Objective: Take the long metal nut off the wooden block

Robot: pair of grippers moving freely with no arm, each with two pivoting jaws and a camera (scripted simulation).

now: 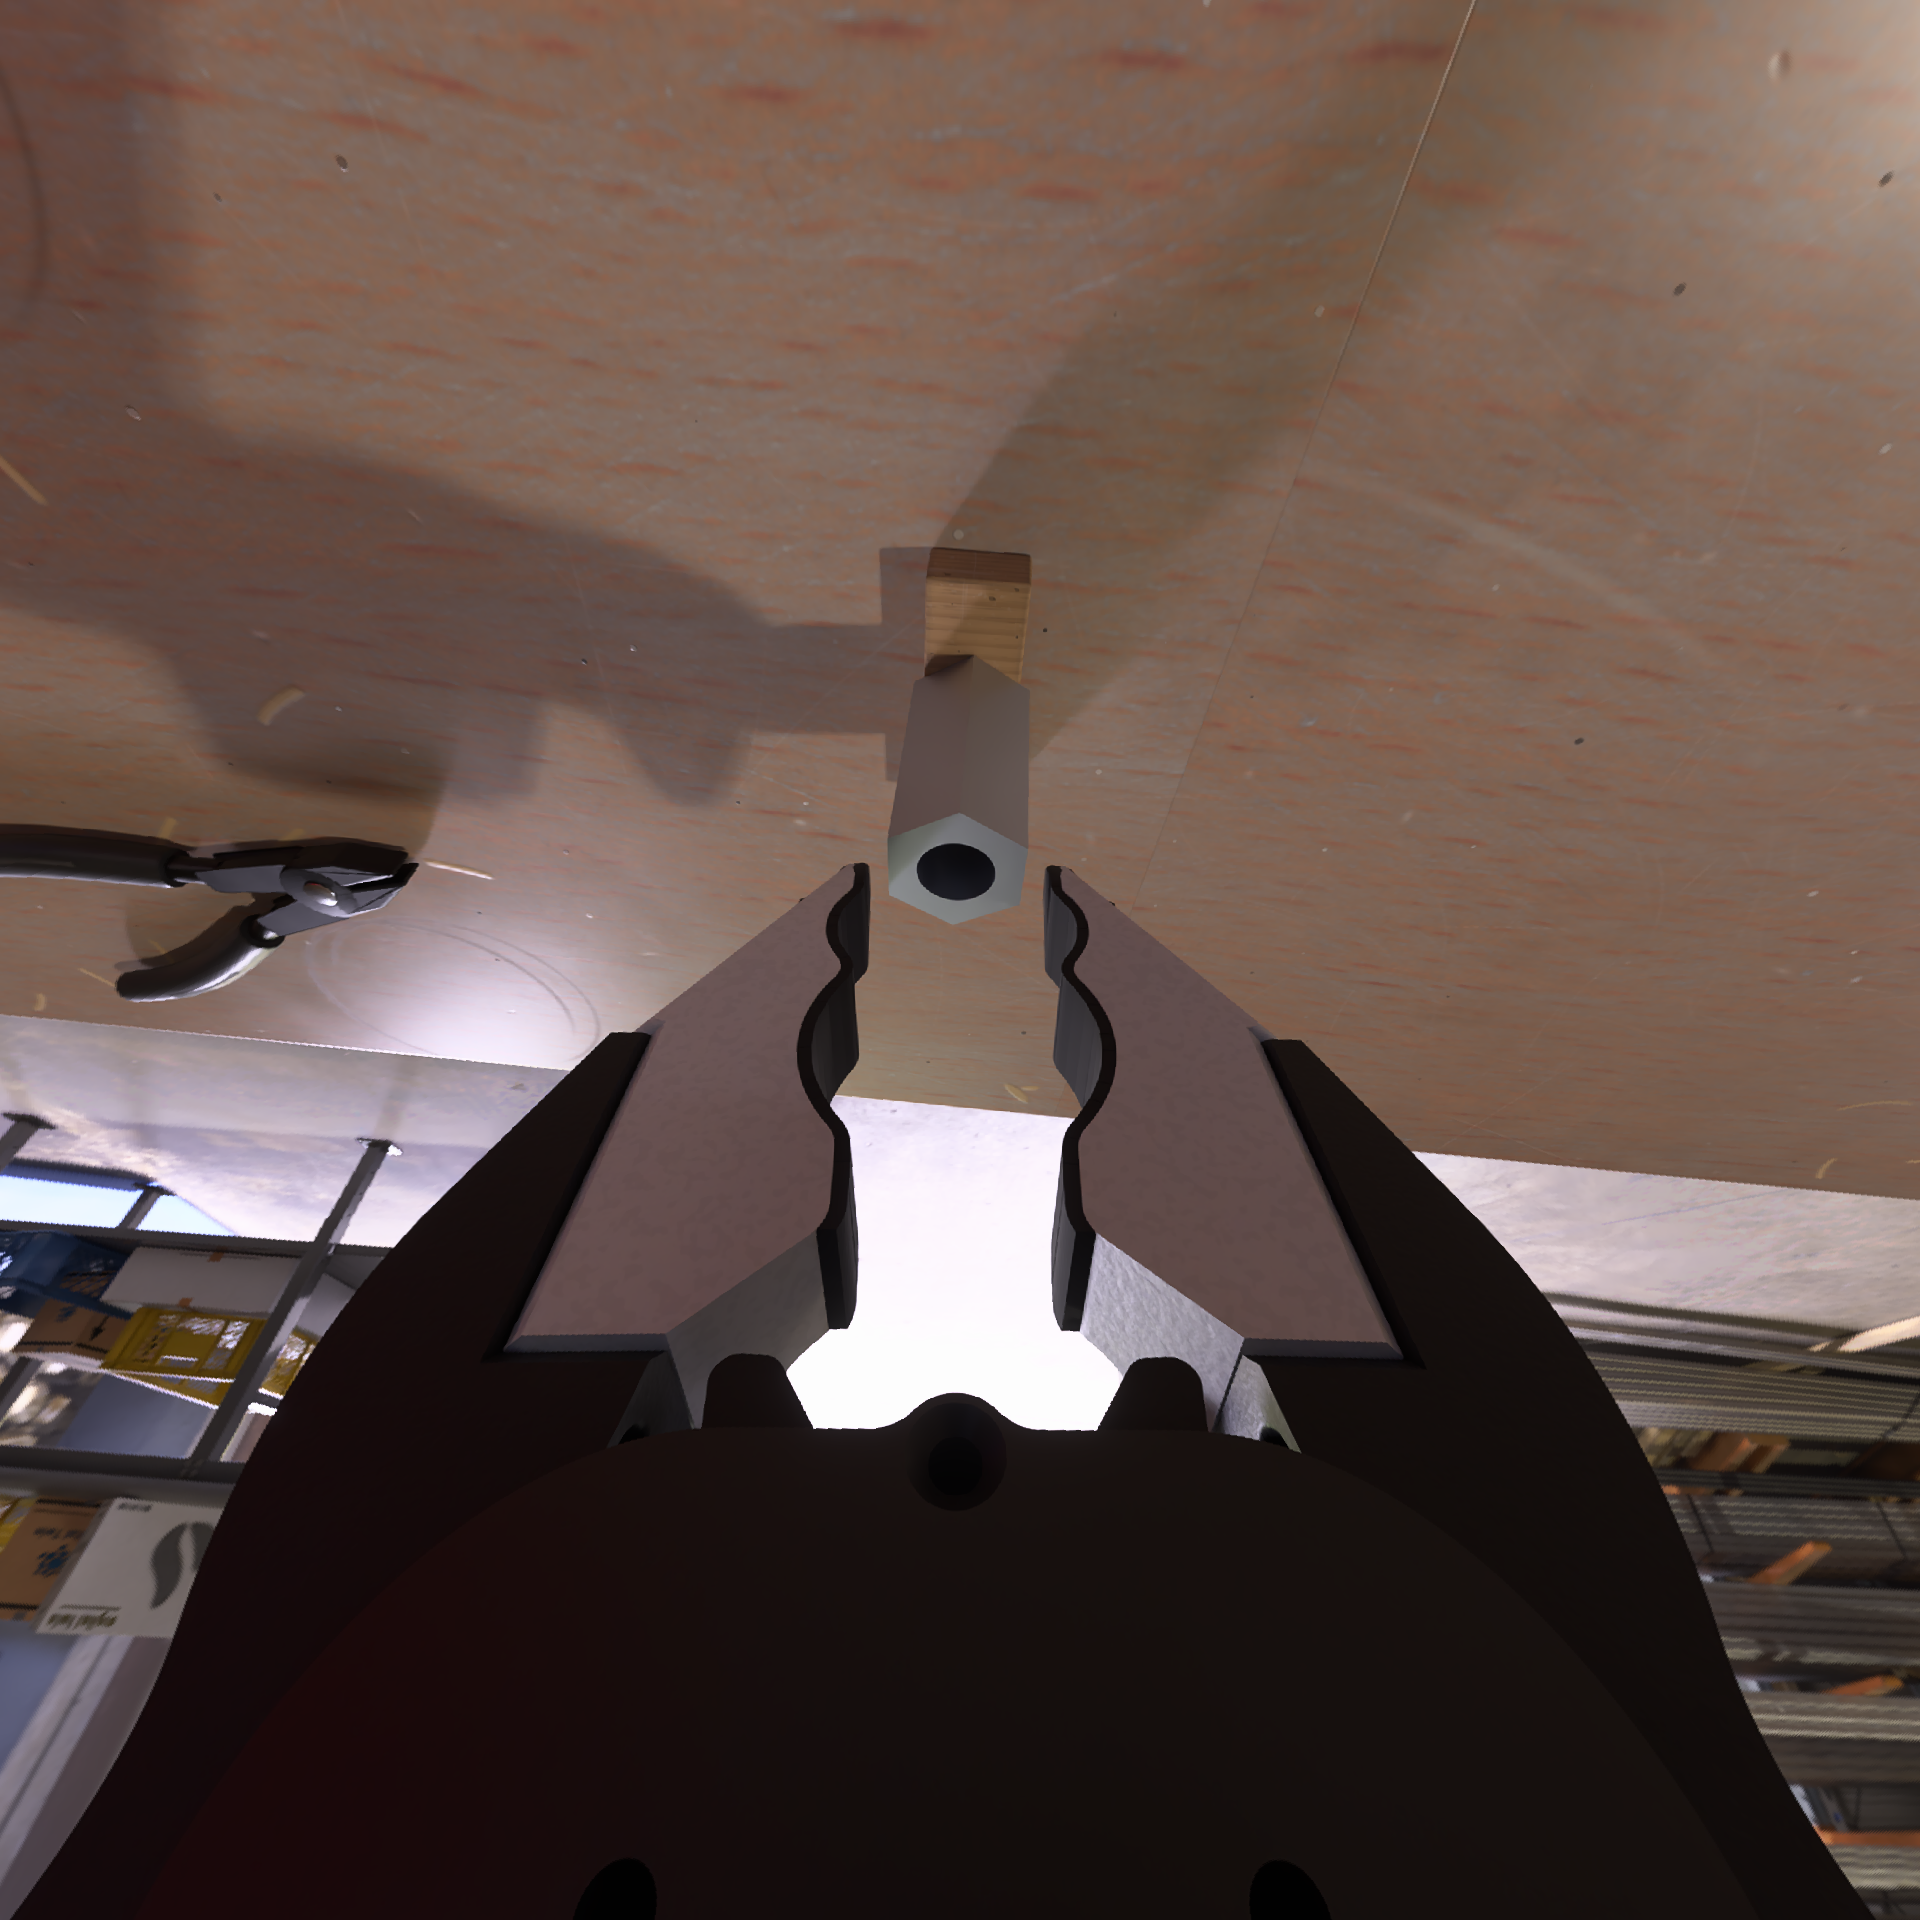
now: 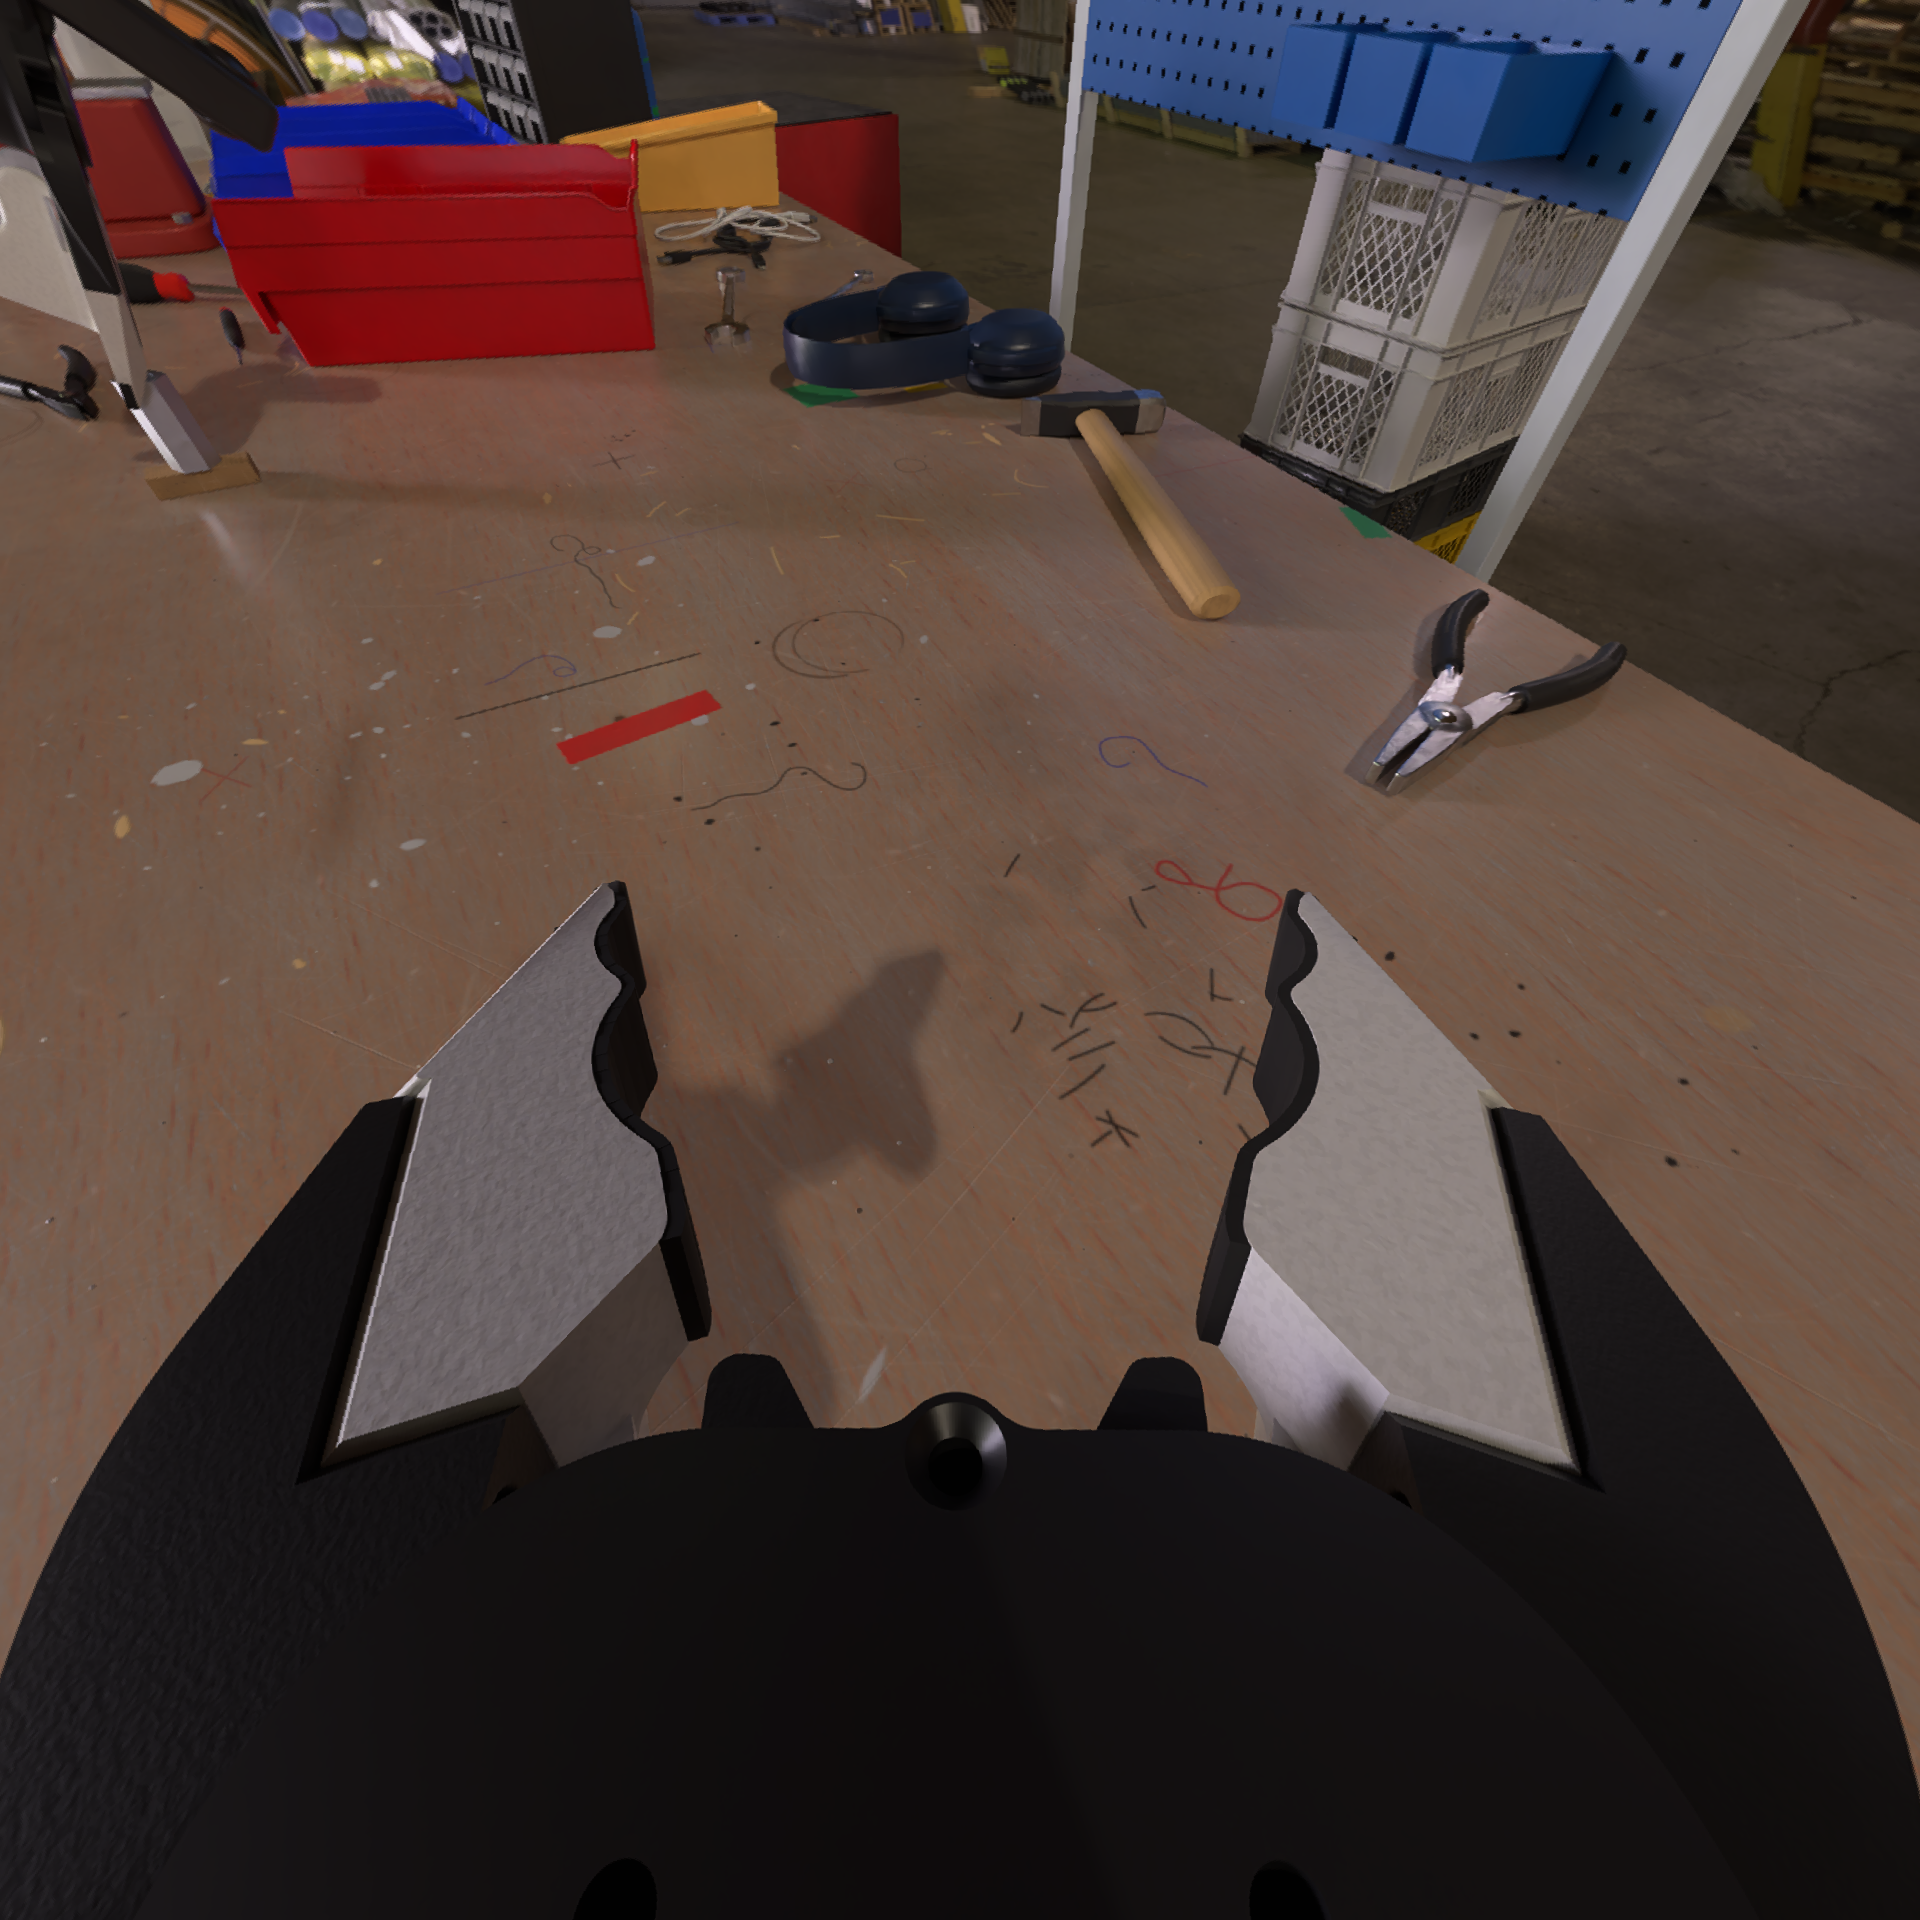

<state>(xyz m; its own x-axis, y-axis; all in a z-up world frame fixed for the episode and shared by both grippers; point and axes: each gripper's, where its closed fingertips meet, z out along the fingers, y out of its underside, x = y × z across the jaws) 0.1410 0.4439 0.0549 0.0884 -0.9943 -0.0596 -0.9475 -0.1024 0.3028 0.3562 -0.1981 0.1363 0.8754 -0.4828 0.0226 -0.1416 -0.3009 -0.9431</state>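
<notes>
Metal nut (image 1: 961, 792): long, hexagonal, standing on the wooden block (image 1: 977, 608).
Left gripper (image 1: 951, 883): spread, fingertips flanking the nut's end, apart from it.
Right gripper (image 2: 951, 904): spread wide, empty, above the surface (image 2: 935, 675).

A scuffed wooden workbench (image 2: 935, 582) stands on a dim concrete warehouse floor (image 2: 1714, 343), beside a white-framed blue pegboard (image 2: 1195, 73) and stacked white crates (image 2: 1423, 312).

Nut (image 1: 961, 790) atop block (image 1: 977, 613), pliers (image 1: 260, 894) leftward
</notes>
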